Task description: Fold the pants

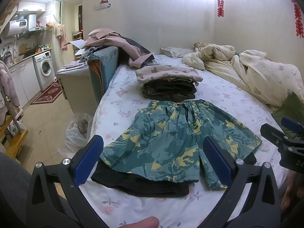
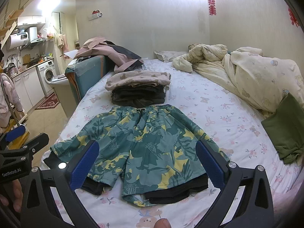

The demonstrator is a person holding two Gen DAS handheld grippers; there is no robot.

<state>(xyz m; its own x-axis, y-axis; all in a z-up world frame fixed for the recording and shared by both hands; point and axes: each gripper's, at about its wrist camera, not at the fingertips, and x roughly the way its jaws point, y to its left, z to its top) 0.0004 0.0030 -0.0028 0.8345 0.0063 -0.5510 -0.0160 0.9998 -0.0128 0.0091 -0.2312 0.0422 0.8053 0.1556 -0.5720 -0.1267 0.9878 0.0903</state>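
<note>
Floral bedsheet point(image 2: 218, 102) carries my leaf-print shorts point(image 2: 144, 142), spread flat; left gripper point(image 1: 153, 159), marked "GenRobot.AI", and right gripper point(image 2: 148, 163) both gape, released.

Light: bright ceiling glare (blown out) | edges — fisheye-warped, dark | focus: sharp

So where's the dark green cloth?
The dark green cloth lies at the right side of the bed in the right wrist view, just below the cream duvet and to the right of the leafy shorts.
</note>
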